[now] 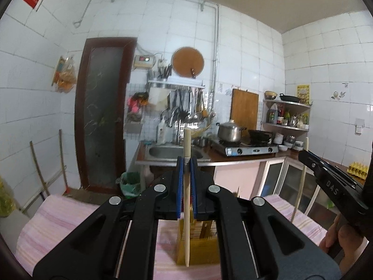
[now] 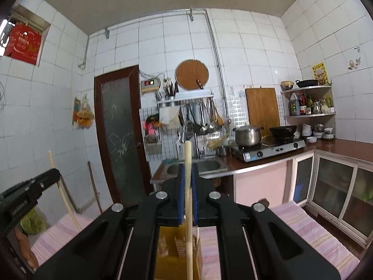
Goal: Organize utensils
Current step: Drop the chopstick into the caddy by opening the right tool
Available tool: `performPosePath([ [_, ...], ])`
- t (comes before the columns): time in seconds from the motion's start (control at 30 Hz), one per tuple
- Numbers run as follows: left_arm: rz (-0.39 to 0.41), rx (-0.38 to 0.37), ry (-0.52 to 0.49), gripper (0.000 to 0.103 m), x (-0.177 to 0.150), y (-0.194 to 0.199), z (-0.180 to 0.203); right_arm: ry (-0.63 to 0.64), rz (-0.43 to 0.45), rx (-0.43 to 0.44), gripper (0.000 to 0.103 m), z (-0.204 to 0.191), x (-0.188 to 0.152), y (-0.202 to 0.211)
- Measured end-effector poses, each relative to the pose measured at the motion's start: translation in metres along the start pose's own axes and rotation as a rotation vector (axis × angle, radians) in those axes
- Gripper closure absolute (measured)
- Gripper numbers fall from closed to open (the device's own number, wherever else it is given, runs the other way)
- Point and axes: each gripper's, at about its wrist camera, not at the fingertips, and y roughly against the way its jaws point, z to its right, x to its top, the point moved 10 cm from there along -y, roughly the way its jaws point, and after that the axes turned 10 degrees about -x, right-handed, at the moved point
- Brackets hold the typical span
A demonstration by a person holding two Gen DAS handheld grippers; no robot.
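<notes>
The left gripper is showing glossy black plastic arms, four round silver pivot screws and blue pads lining its fingers. The right gripper is wearing the same black-and-blue build. White lettering is running along each gripper's black side. Bare skin of the right hand is peeking in.

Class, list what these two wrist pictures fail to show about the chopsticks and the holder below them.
- Yellow wooden holder: its base, hidden by the left tool in the left wrist view.
- Right tool's pale wooden chopstick: tip cut off by the right wrist view's bottom edge.
- Holder's contents: blurred.
</notes>
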Motion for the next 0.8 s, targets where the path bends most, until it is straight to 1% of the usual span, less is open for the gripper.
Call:
performPosePath([
  [0.1,0.023,-0.013,0.001,0.098,0.009,-0.016,0.003,-0.027,0.021,0.009,0.097,-0.003,0.014,-0.019],
  [0.2,0.035,-0.035,0.016,0.098,0.018,-0.038,0.007,-0.034,0.024,0.009,0.097,-0.008,0.019,-0.042],
  [0.27,0.046,-0.029,0.001,0.098,0.020,-0.056,0.008,-0.039,0.023,0.011,0.097,-0.012,0.017,-0.062],
  [0.37,0.047,-0.023,-0.021,0.098,0.013,-0.081,0.007,-0.033,0.010,0.011,0.097,-0.017,0.006,-0.083],
  [0.5,0.010,-0.007,-0.019,0.098,-0.015,-0.115,-0.005,-0.015,-0.033,0.031,0.097,-0.025,-0.029,-0.112],
  [0.57,-0.034,0.001,-0.005,0.098,-0.038,-0.133,-0.014,0.012,-0.053,0.028,0.097,-0.027,-0.049,-0.120],
  [0.63,-0.083,0.005,0.011,0.098,-0.062,-0.145,-0.022,0.011,-0.094,0.034,0.097,-0.025,-0.074,-0.129],
  [0.73,-0.138,0.013,0.028,0.098,-0.088,-0.154,-0.030,0.013,-0.146,0.034,0.097,-0.021,-0.095,-0.136],
  [0.8,-0.164,0.016,0.040,0.098,-0.098,-0.155,-0.033,0.025,-0.169,0.036,0.097,-0.021,-0.103,-0.137],
])
